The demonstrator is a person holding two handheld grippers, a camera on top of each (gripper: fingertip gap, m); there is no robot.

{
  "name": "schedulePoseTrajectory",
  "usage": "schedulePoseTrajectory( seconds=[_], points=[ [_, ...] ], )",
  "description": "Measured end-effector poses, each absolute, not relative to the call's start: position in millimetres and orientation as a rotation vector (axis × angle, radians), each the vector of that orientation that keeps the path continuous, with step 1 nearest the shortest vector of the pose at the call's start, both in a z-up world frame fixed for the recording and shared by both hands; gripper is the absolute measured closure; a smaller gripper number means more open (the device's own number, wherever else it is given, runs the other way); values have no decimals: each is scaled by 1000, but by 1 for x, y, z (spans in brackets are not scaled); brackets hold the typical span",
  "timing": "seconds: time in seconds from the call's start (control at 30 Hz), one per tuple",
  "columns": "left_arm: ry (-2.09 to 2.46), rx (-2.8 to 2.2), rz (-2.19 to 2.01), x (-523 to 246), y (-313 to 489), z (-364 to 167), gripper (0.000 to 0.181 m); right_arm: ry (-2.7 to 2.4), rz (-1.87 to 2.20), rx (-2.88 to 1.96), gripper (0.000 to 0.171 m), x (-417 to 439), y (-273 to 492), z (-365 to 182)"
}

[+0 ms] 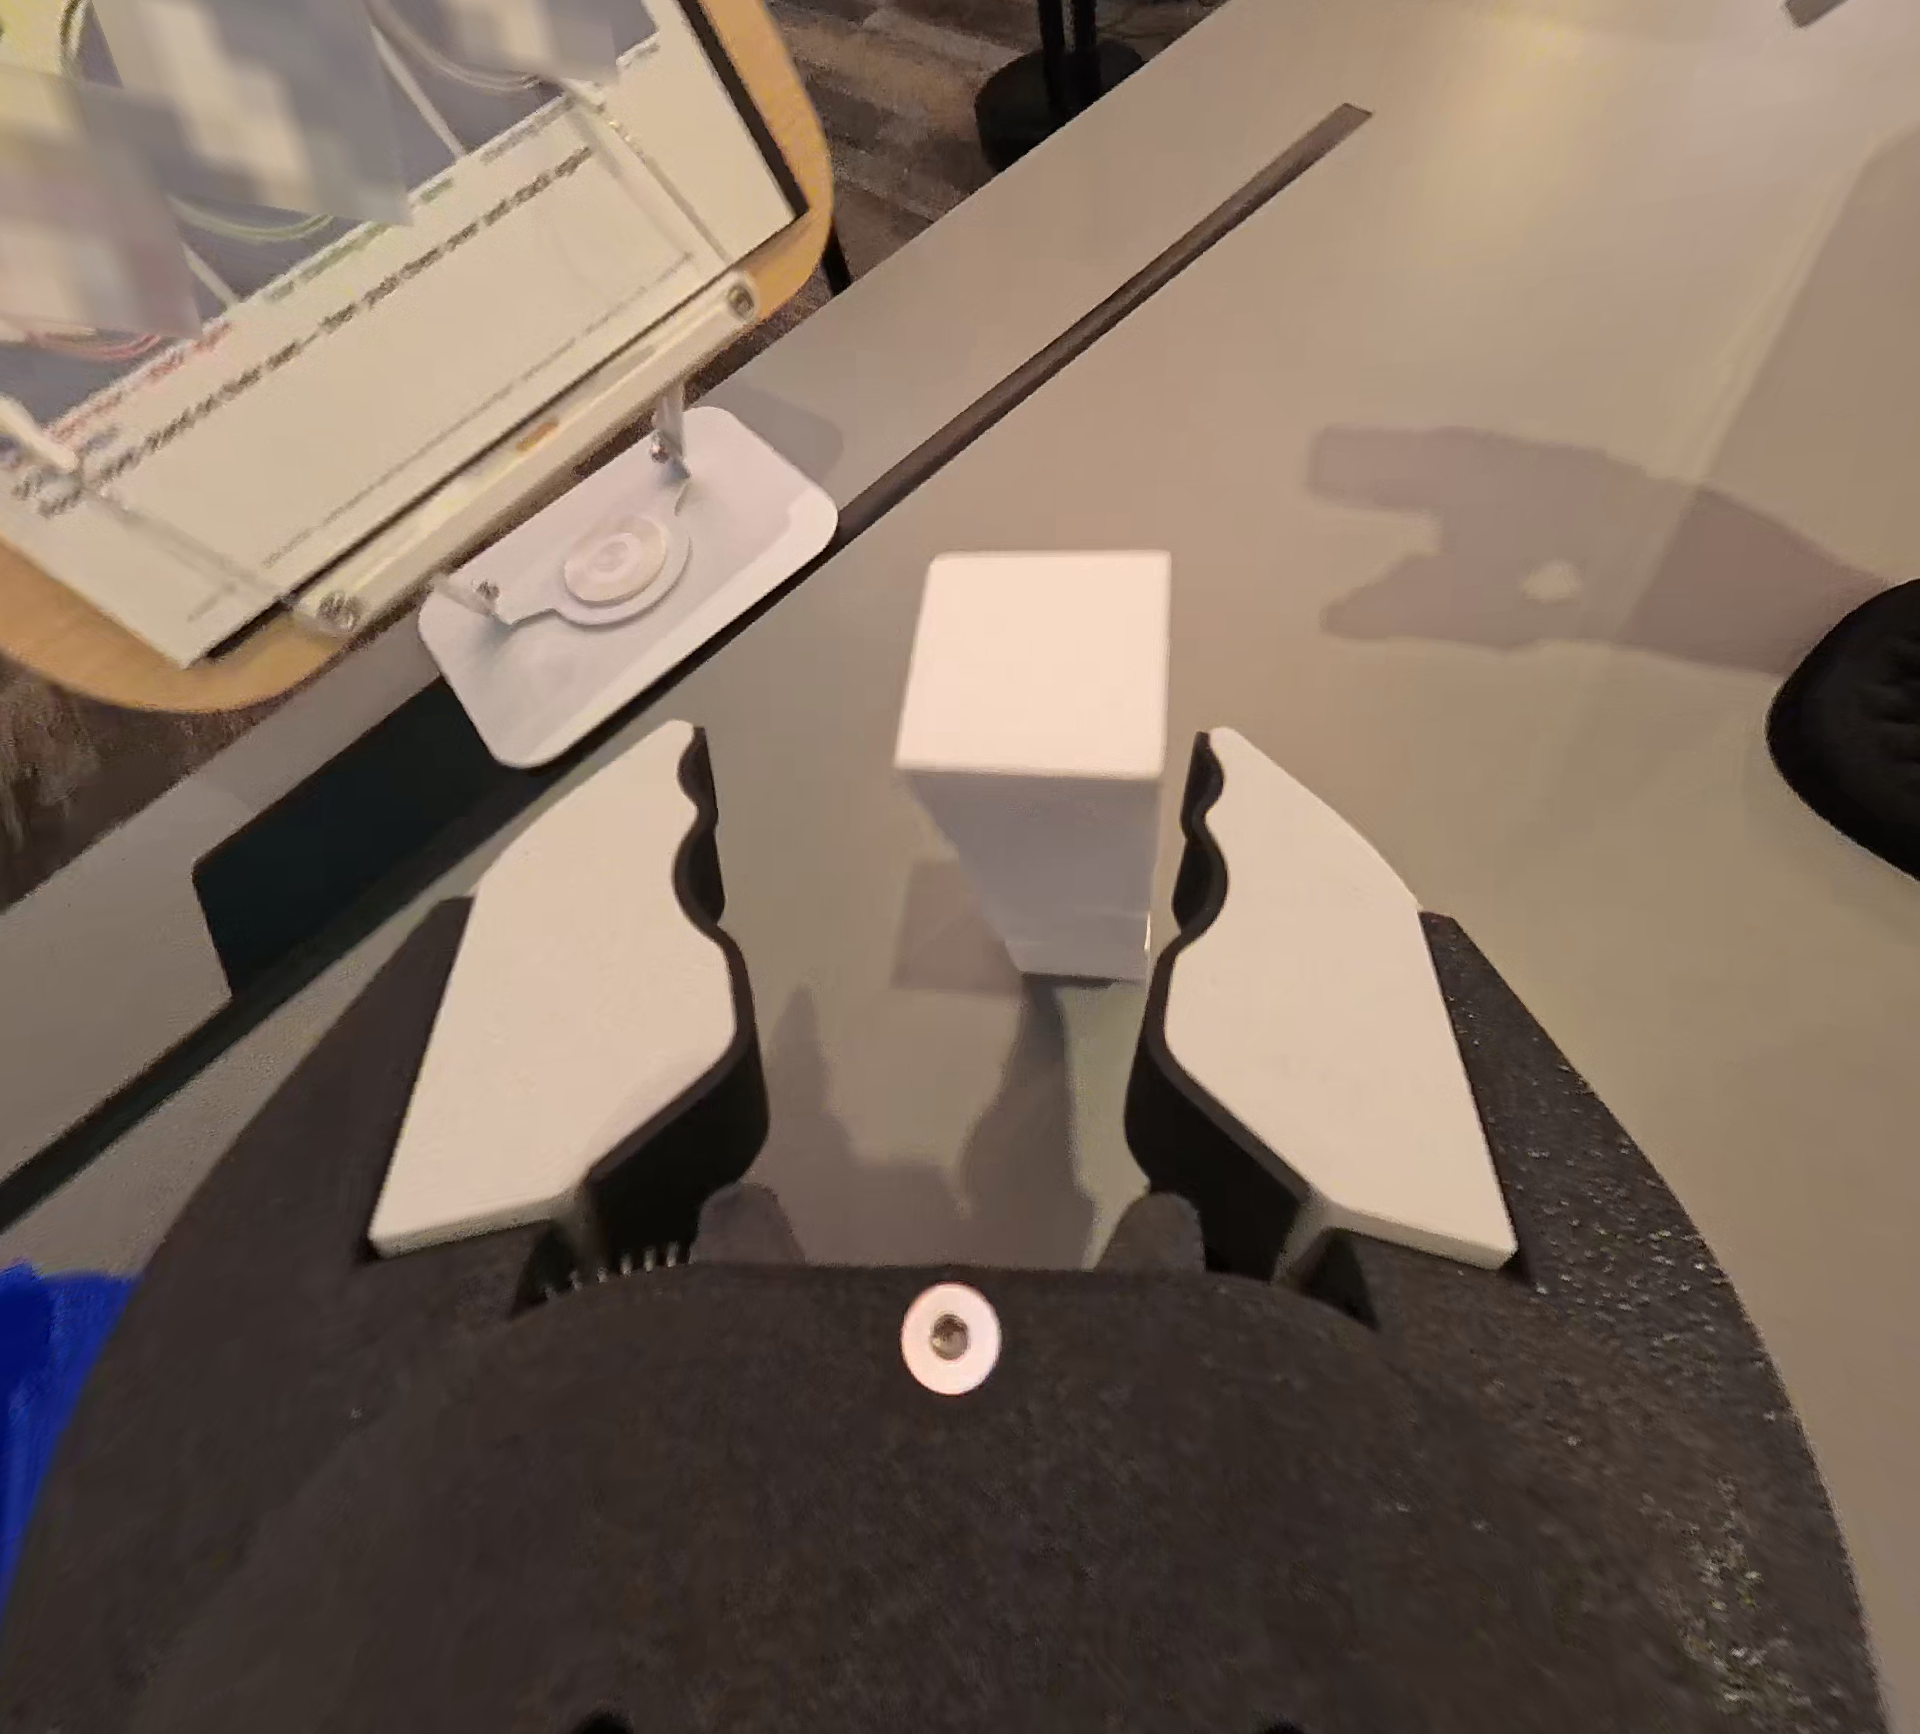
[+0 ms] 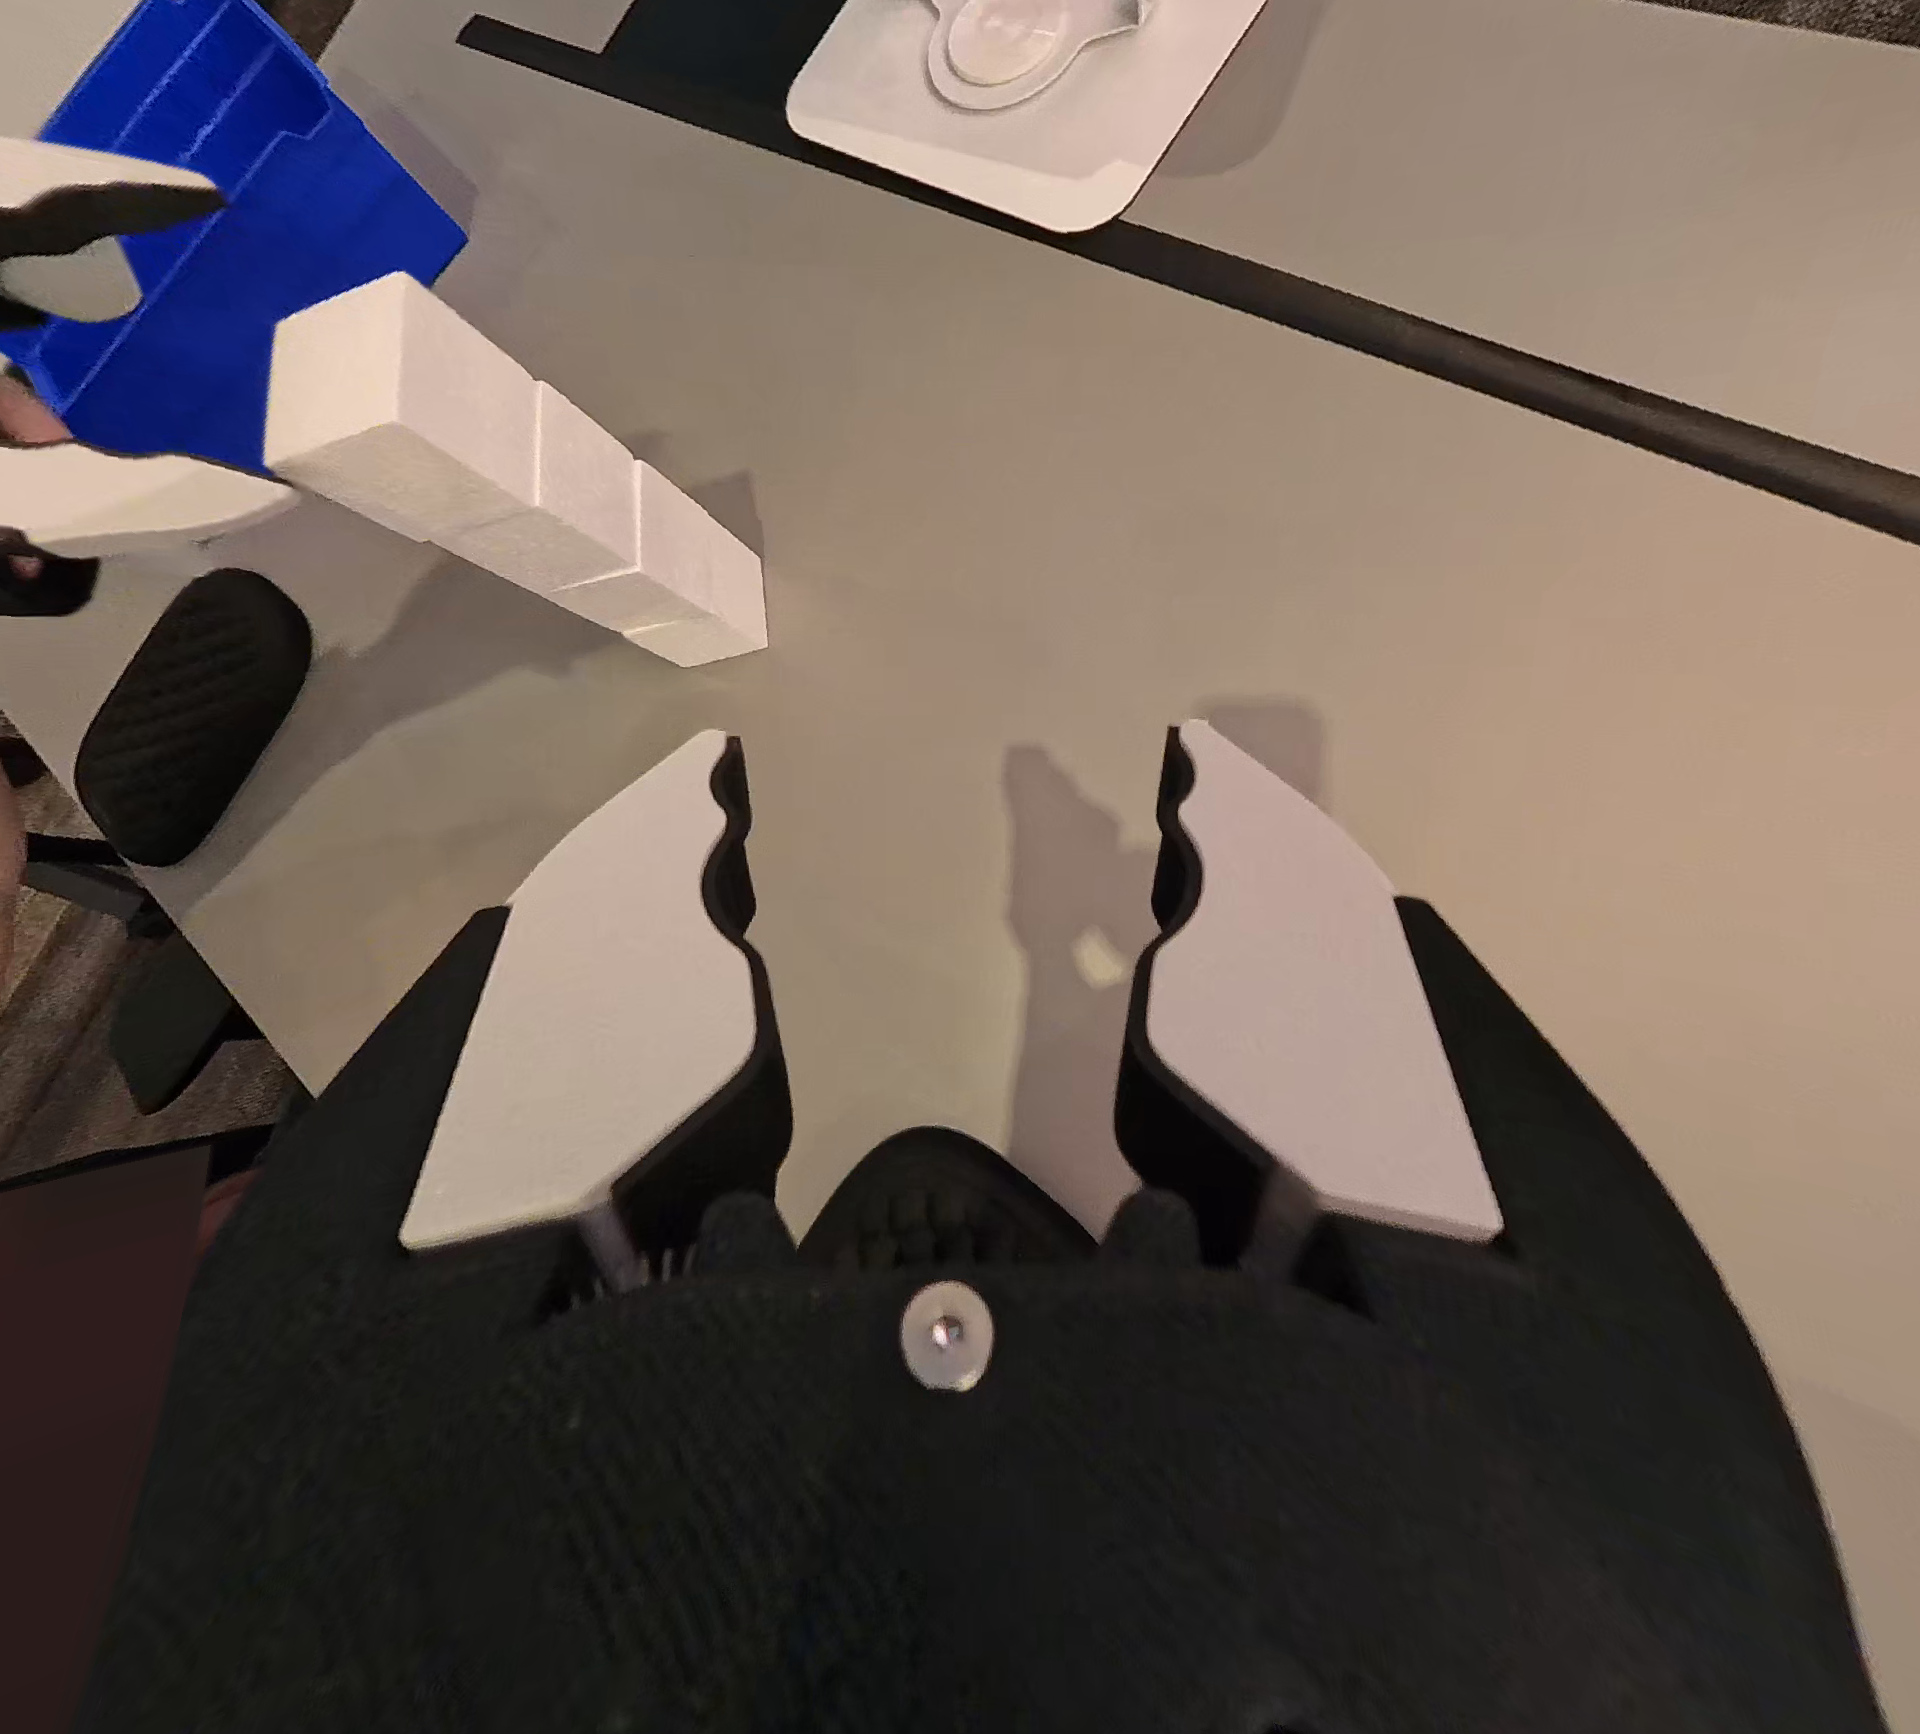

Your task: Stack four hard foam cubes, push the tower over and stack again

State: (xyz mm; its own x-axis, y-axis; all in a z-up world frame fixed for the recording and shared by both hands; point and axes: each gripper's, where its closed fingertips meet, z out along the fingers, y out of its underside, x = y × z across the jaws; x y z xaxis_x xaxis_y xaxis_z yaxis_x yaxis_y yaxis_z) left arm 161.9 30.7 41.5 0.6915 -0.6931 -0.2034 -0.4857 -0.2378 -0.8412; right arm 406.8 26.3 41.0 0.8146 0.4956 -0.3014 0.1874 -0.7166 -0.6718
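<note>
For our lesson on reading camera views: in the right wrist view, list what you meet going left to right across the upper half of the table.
Blue bin → white foam tower → white stand base → bare grey table.

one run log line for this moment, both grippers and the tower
tower: white cubes stacked, standing on table | left gripper: open, above tower | right gripper: open, empty, off to side
</note>
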Motion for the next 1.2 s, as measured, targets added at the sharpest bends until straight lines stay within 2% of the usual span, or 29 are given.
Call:
schedulePoseTrajectory(
  seconds=[0.07,0.13,0.23,0.27,0.3,0.33,0.43,0.5,0.67,0.93,1.2],
  points=[
    [866,-1926,-284,142,28,32,97,-495,629,-2350,94,411,25,40],
    [814,-1973,-289,119,30,11,107,-478,638,-2344,95,417,25,41],
    [726,-2121,-312,89,36,-43,119,-421,647,-2339,95,431,26,41],
    [715,-2176,-343,83,36,-63,139,-403,644,-2343,95,436,26,40],
    [719,-2225,-397,82,34,-81,171,-387,637,-2352,96,442,26,38],
    [689,-2270,-441,79,33,-96,181,-372,627,-2367,96,448,25,35],
    [631,-2362,-536,79,32,-129,181,-324,623,-2385,97,462,22,30],
    [633,-2412,-447,72,38,-146,181,-289,638,-2378,98,469,22,31],
    [671,-2441,-358,80,45,-156,181,-242,644,-2382,98,480,19,29],
    [836,-2293,-126,132,63,-120,181,-247,673,-2407,99,477,18,24],
    [1043,-2131,-75,224,56,-78,181,-284,726,-2417,103,472,15,21]
  ],
)
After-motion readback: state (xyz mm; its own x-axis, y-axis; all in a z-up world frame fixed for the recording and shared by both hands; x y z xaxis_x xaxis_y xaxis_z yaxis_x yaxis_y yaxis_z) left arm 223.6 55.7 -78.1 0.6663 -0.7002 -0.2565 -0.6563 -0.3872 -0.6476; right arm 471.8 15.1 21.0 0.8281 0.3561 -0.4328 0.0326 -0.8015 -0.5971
